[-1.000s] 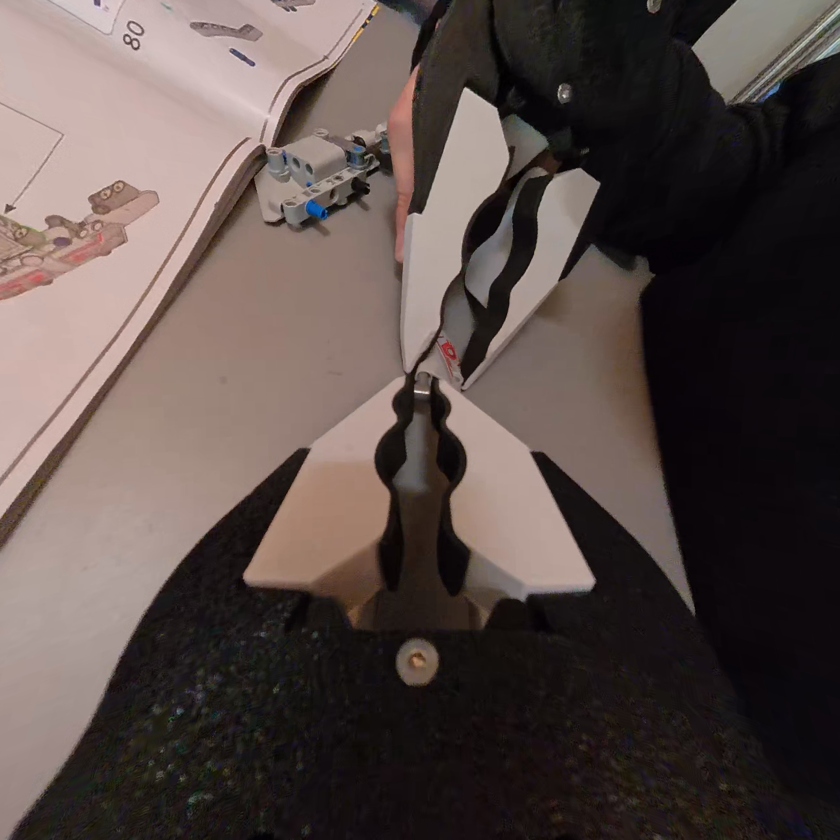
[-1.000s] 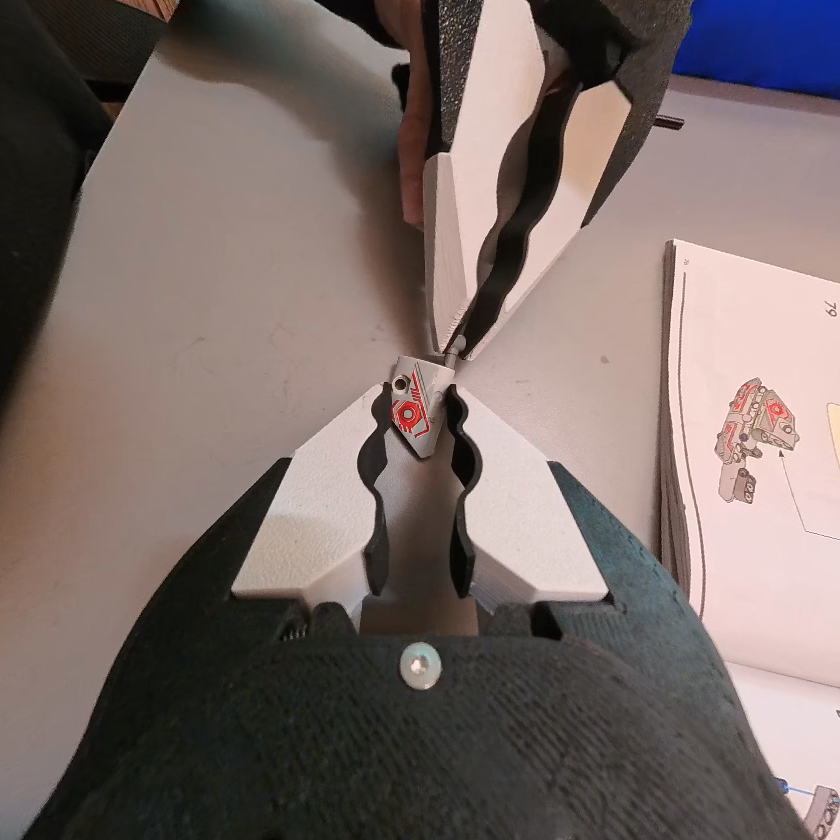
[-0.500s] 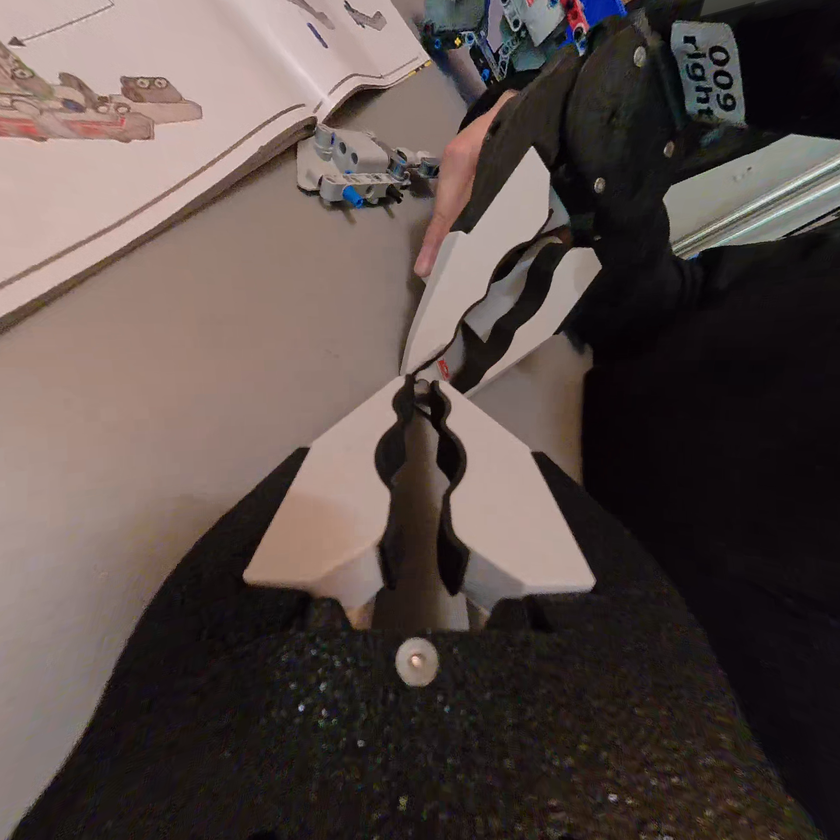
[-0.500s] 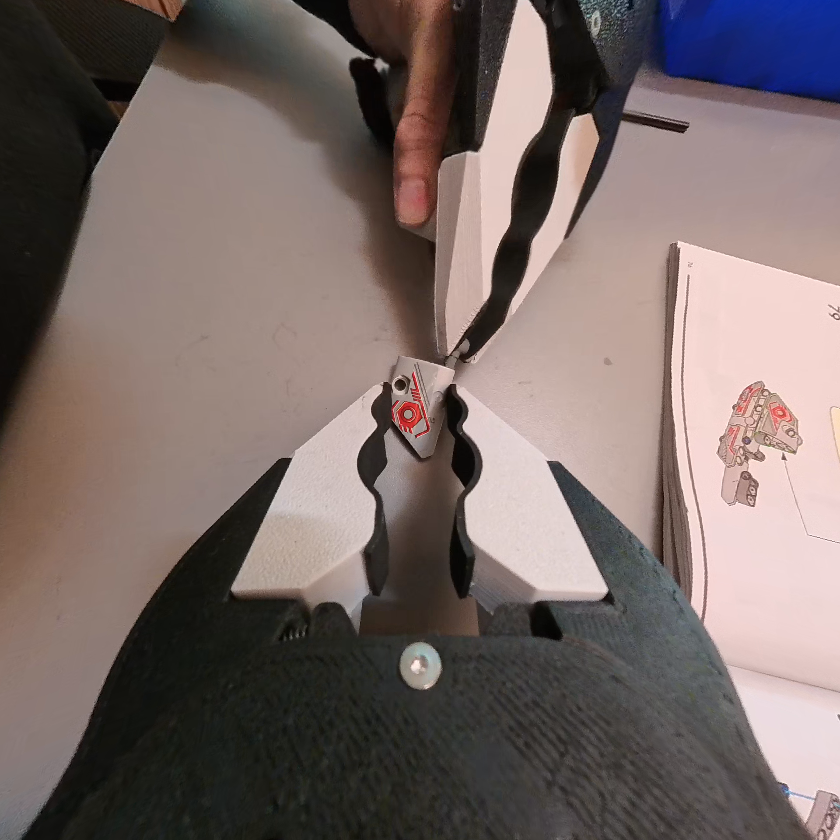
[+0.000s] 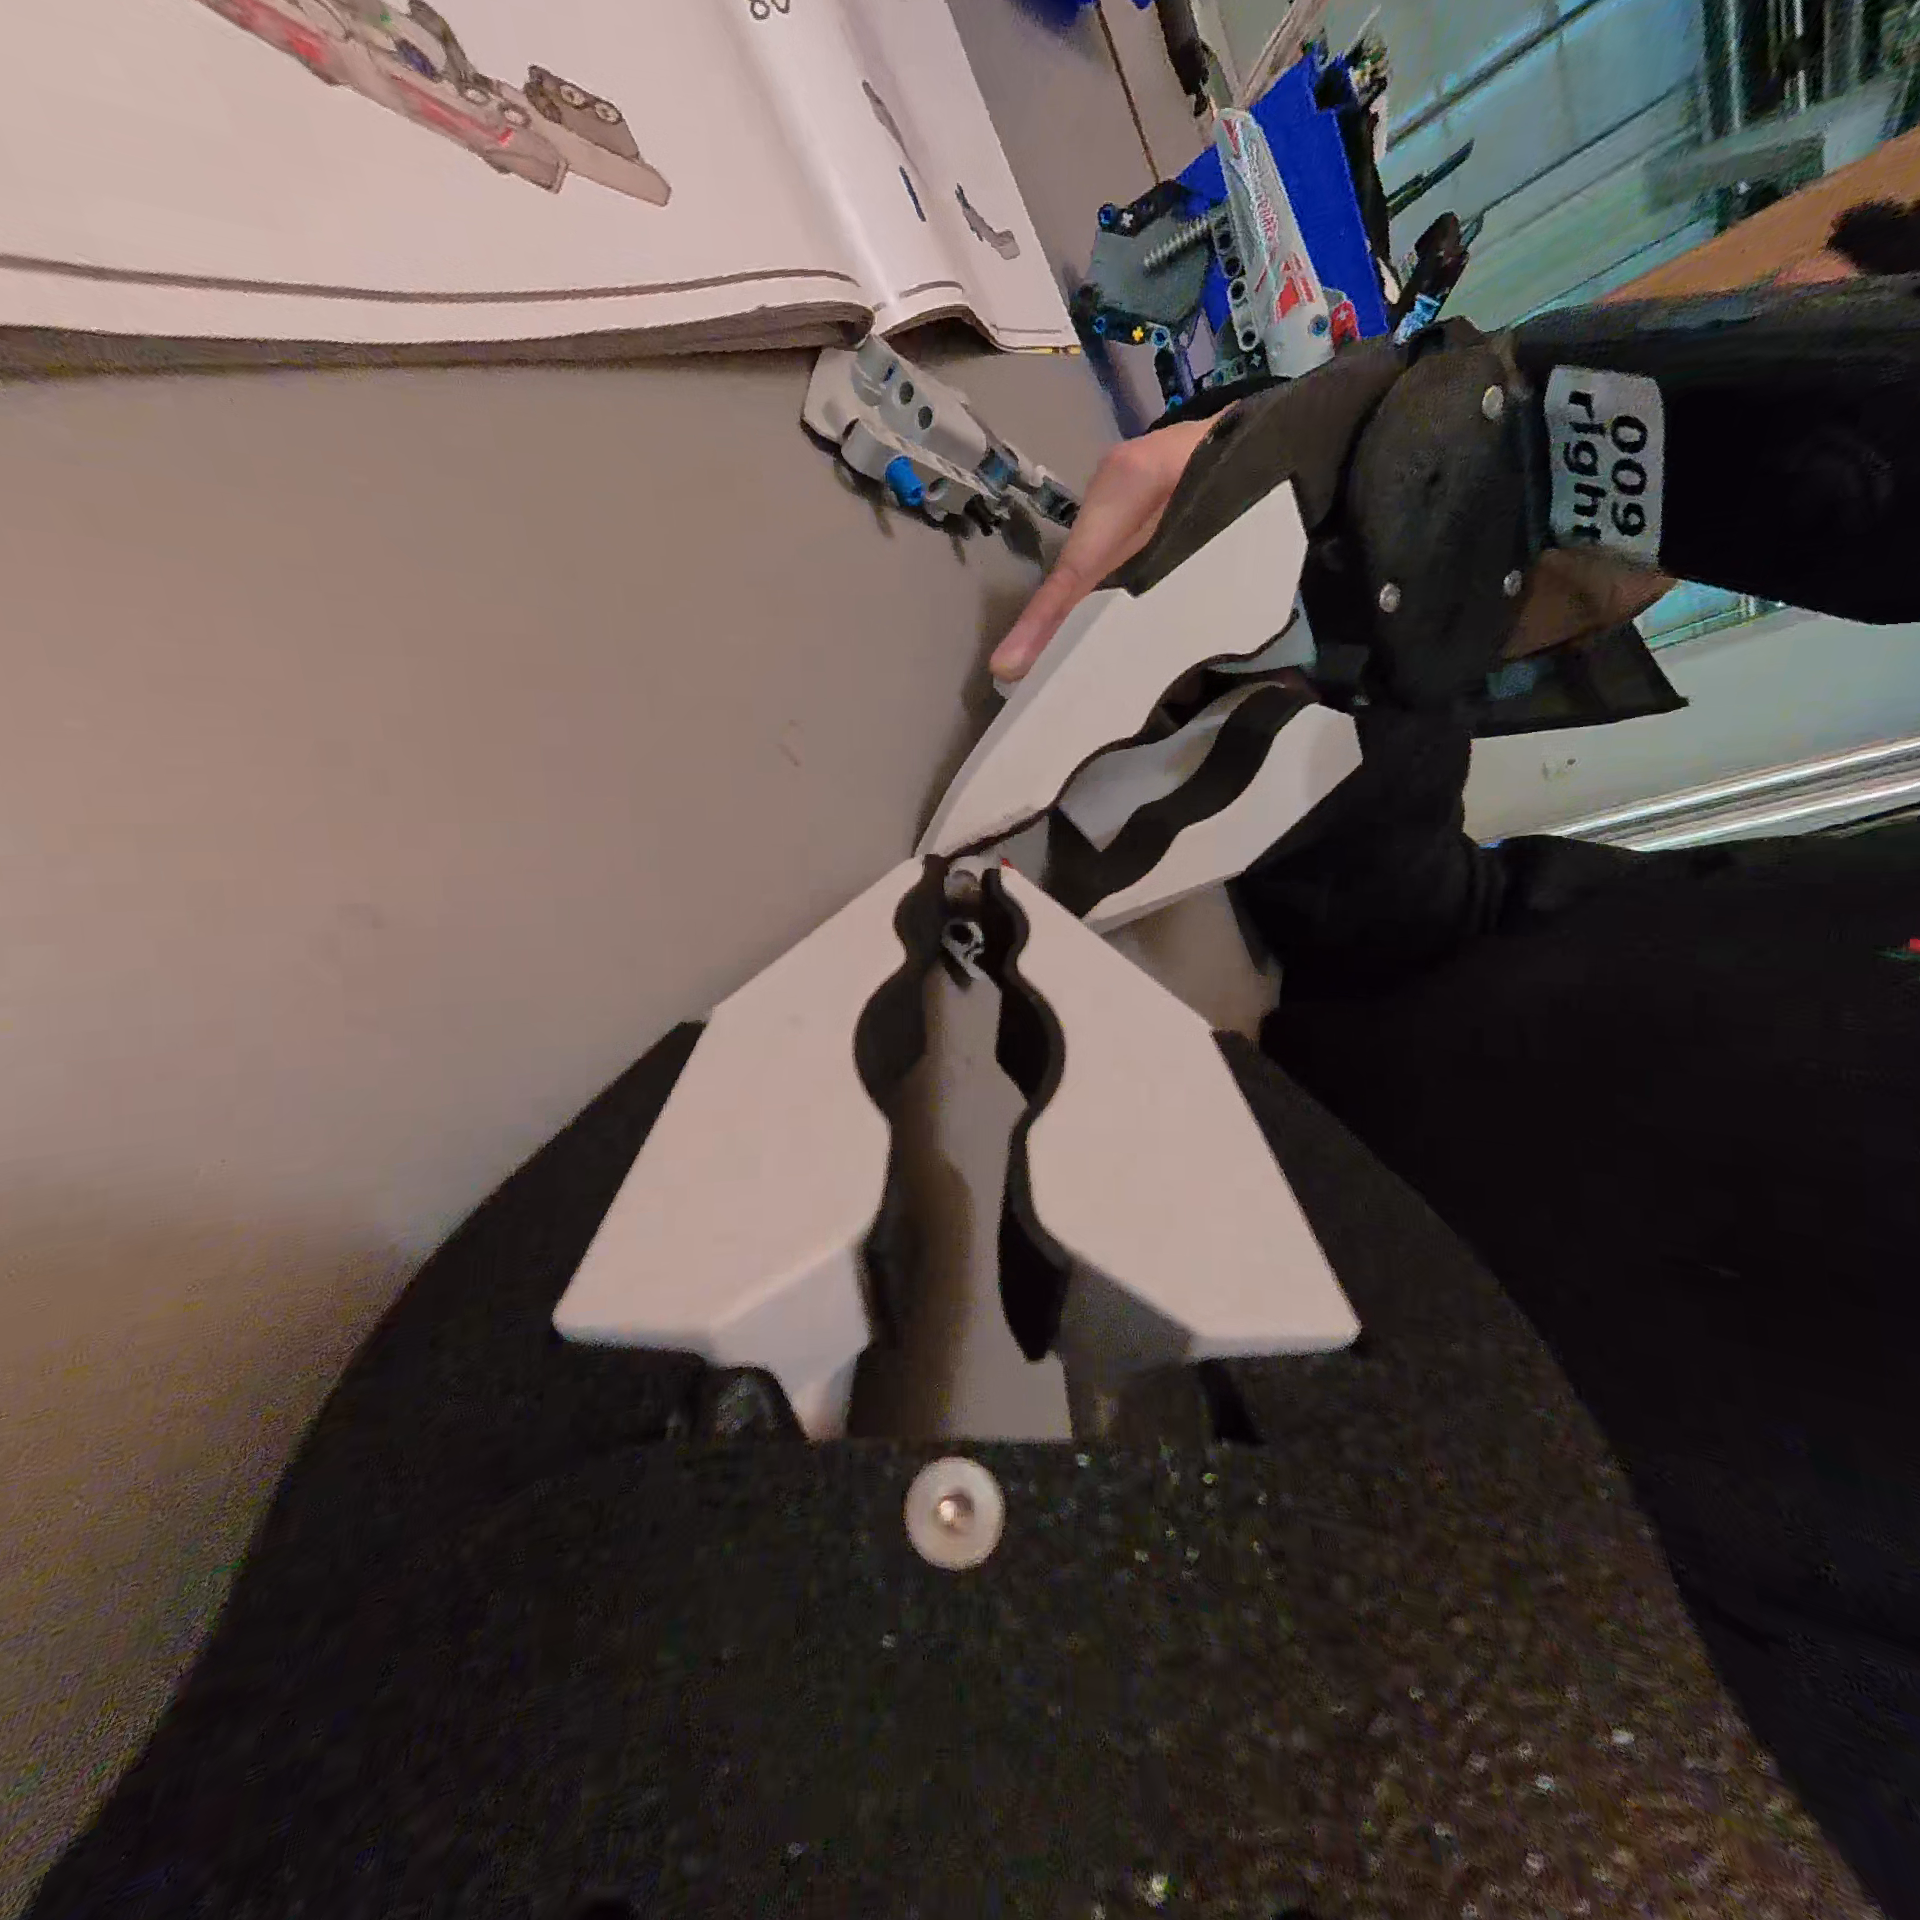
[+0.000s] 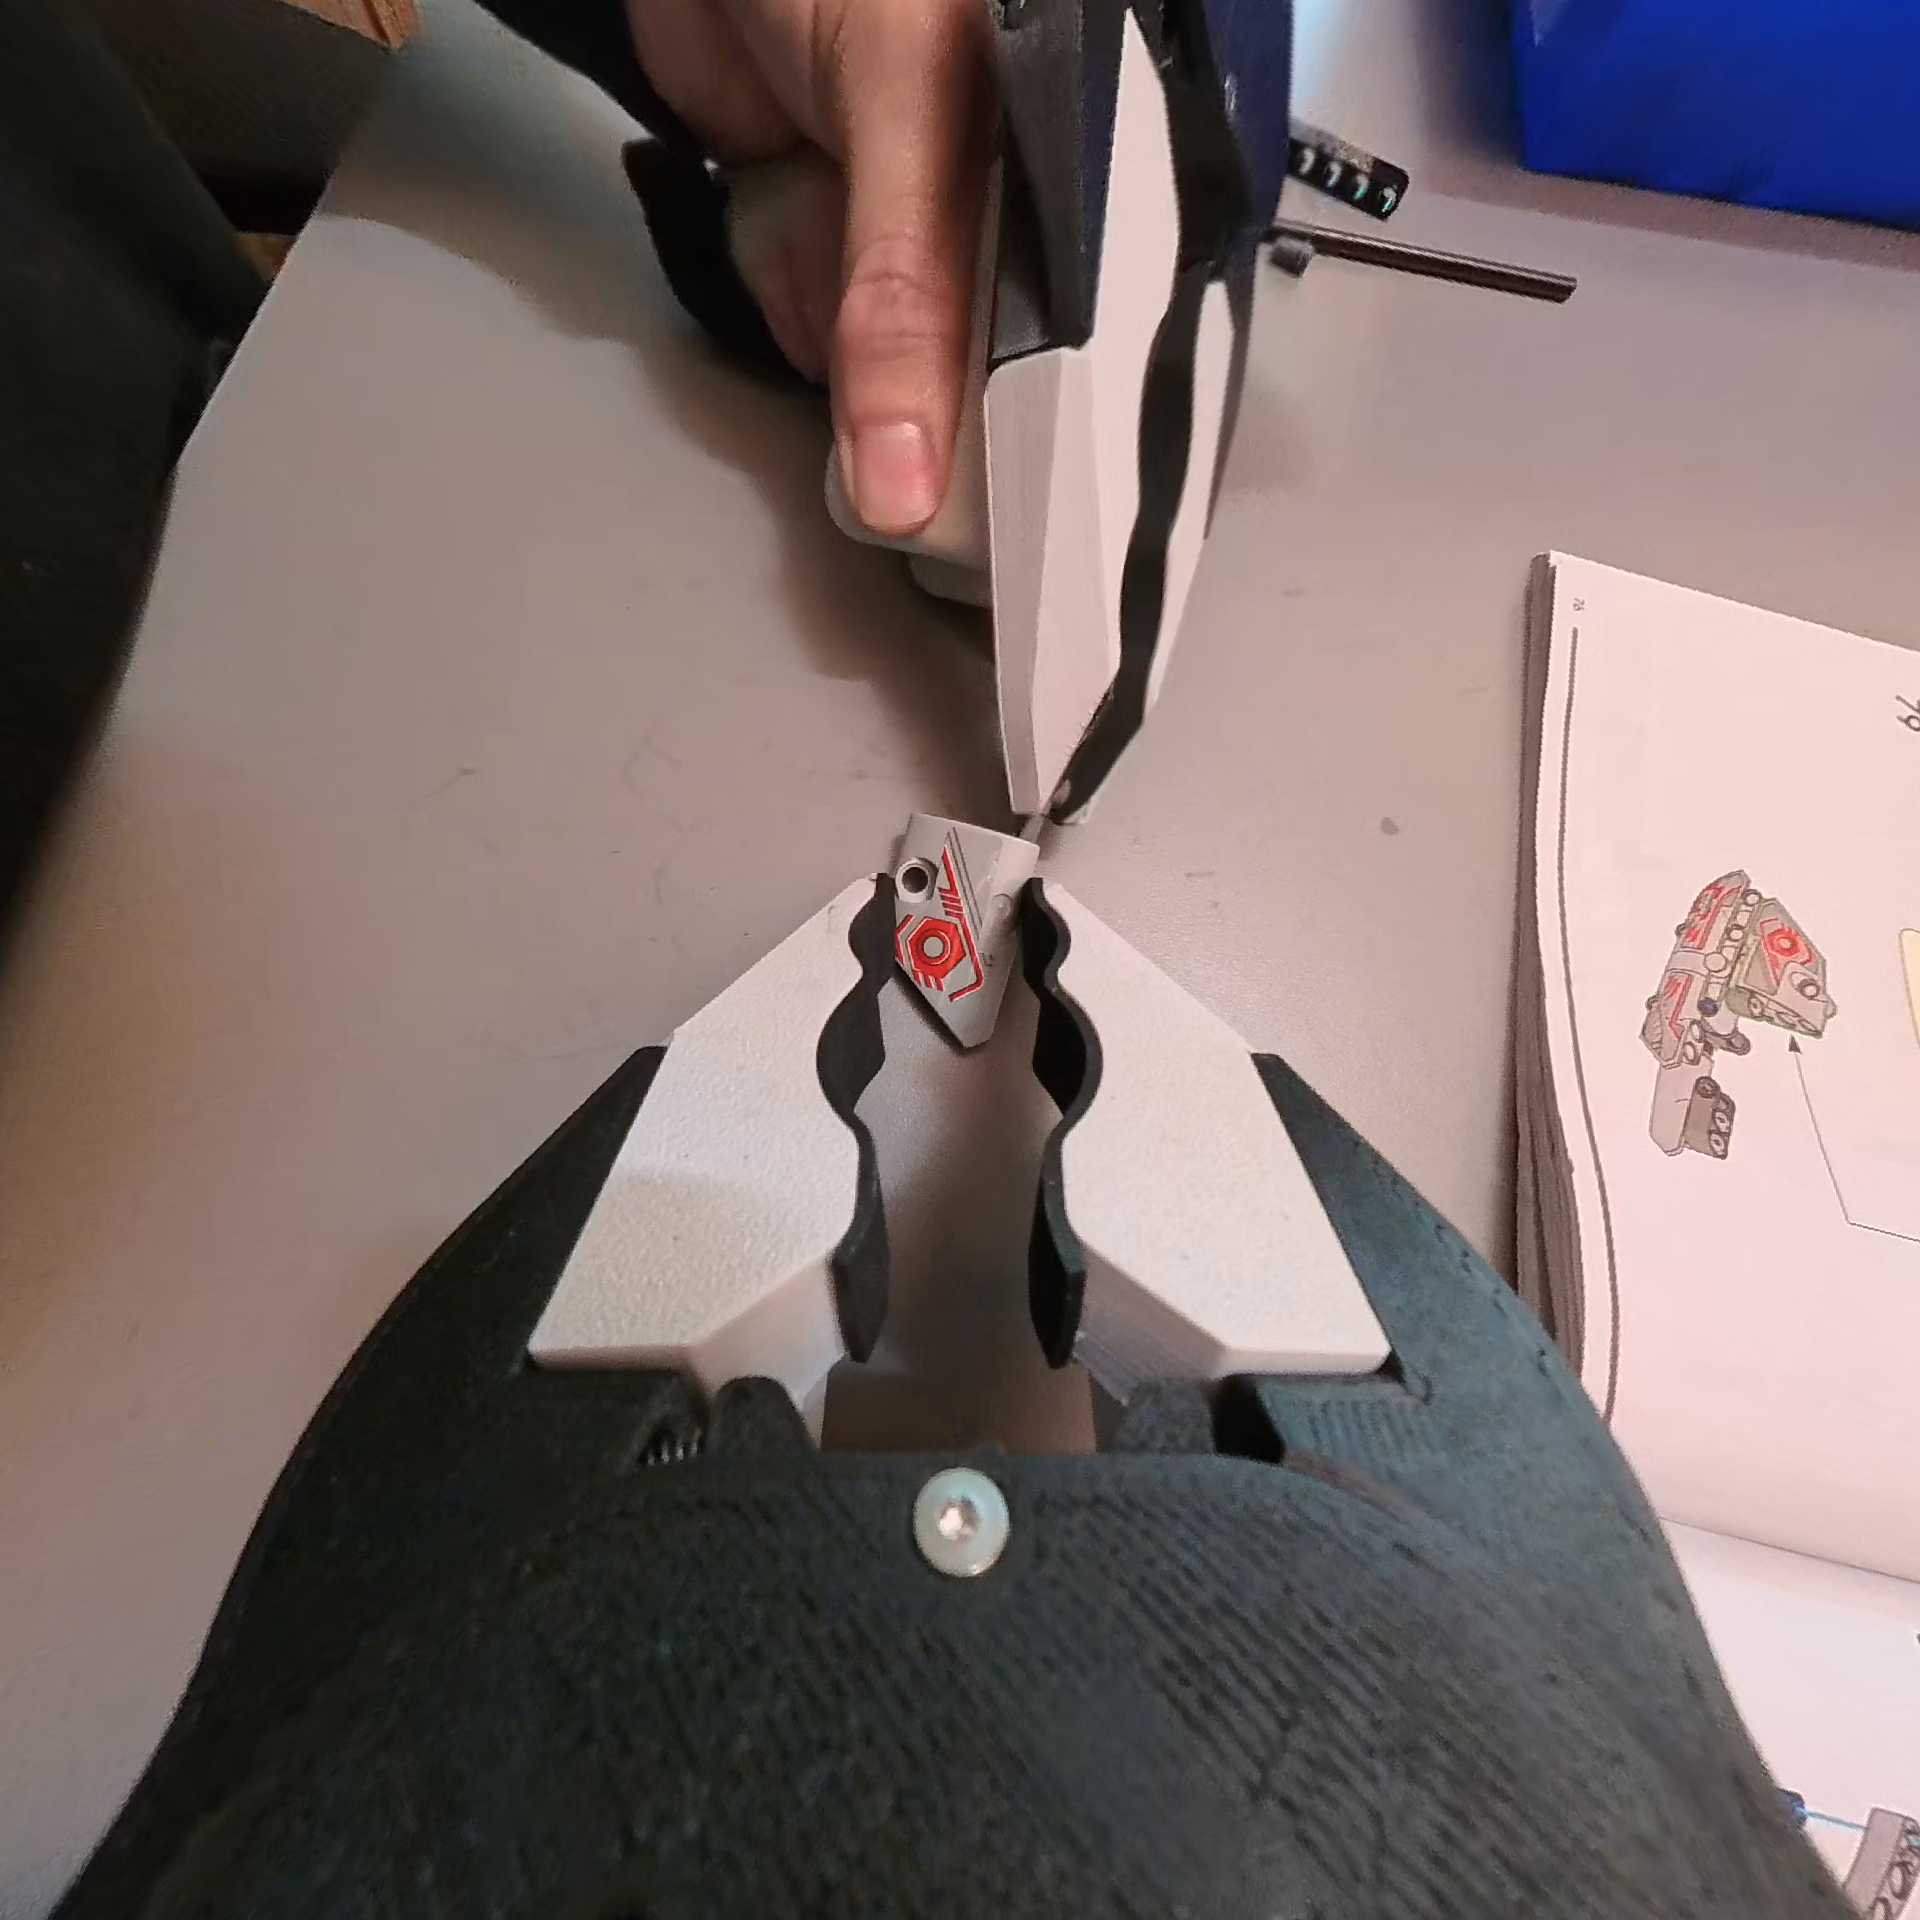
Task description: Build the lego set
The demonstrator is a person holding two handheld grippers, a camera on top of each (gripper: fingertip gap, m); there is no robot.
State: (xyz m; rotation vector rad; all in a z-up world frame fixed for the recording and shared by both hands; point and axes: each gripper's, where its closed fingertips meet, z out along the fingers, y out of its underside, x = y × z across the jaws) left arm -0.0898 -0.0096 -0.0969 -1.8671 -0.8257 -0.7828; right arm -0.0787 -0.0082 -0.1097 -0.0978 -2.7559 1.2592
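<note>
My right gripper (image 6: 961, 894) is shut on a small grey panel with red markings (image 6: 951, 940), held above the grey table (image 6: 468, 727). My left gripper (image 5: 961, 883) is shut on a thin grey pin (image 5: 964, 940); in the right wrist view it (image 6: 1060, 816) comes down from above, and the pin (image 6: 1031, 828) touches the panel's upper right corner. In the left wrist view the right gripper (image 5: 997, 847) meets my tips, and only a sliver of the panel shows. A grey sub-assembly with blue pins (image 5: 925, 447) lies on the table beyond.
An open instruction booklet (image 5: 468, 156) lies at the far left, and shows at the right in the right wrist view (image 6: 1714, 1039). A larger grey, white and red model (image 5: 1236, 270) stands by a blue bin (image 6: 1714, 94). A black rod (image 6: 1434, 265) lies on the table. A person's hand (image 6: 883, 312) grips the left tool.
The left gripper has rolled and tilted, so its view swung toward the far model and bin. The pin has stayed at the panel's corner. The right gripper has held still.
</note>
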